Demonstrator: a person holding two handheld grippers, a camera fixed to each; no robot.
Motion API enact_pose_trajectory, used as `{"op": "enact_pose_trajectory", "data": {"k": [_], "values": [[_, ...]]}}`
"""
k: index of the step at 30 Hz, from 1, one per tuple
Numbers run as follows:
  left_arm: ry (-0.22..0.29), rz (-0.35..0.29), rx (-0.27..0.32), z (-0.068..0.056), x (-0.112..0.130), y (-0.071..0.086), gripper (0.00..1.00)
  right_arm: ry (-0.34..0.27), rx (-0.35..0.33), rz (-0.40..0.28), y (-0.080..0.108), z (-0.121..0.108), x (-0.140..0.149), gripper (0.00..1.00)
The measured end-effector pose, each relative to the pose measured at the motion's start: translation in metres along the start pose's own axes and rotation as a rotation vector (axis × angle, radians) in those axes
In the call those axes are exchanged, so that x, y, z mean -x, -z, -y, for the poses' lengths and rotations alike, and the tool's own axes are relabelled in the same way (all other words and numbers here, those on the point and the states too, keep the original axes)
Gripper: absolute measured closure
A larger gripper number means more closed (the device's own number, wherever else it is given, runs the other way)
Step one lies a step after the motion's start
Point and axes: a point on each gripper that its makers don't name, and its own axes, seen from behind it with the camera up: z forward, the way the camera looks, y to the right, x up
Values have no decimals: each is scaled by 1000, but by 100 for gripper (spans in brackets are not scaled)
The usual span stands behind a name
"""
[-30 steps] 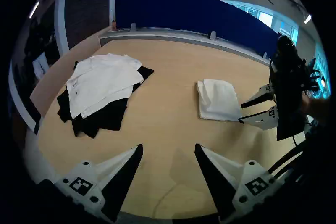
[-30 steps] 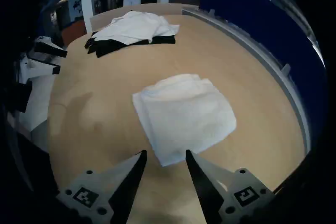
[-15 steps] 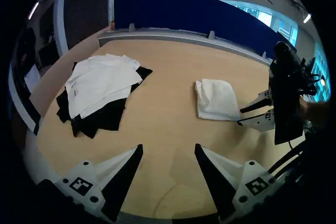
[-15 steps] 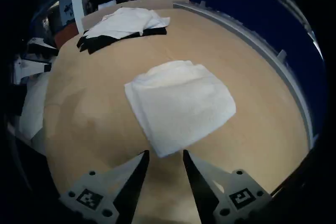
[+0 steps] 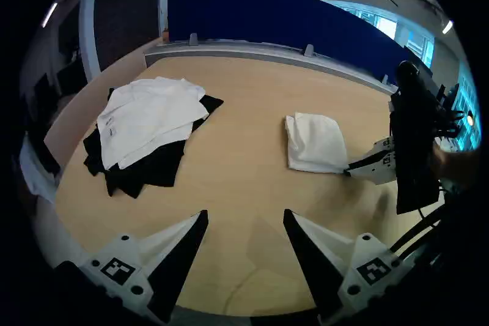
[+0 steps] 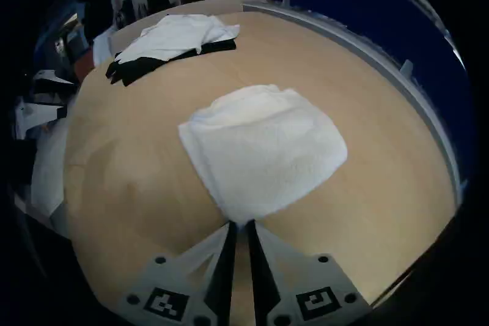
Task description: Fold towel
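Jaws of the right gripper point(image 6: 239, 227), earlier spread, now press together at the towel point(image 6: 264, 145) corner; the left gripper point(image 5: 244, 219) jaws stay spread over the desk point(image 5: 244, 124).

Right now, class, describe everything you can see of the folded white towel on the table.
The towel is white, soft terry-like cloth, folded into a thick, rough rectangle, with layered edges showing along one side and a puffy, rounded far end. It lies flat on the wooden table, well apart from the clothes pile. The right hand-held gripper has its tips nearly together at the towel's near corner; whether they pinch the cloth is unclear.
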Motion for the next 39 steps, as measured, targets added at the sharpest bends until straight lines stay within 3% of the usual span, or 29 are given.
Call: {"op": "enact_pose_trajectory", "data": {"k": [4,14,32,39], "values": [[0,-2,1,0,0,1,9,6,7,-9,1,-1,-3,94],[-1,-6,5,-2,-2,4,9,42,29,-45,14,-12,-25,95],[-19,-47,28,-9,-23,5,9,153,96,-221,91,-37,-133,95],[-29,-63,39,-13,-31,4,9,174,117,-244,110,-47,-151,95]]}}
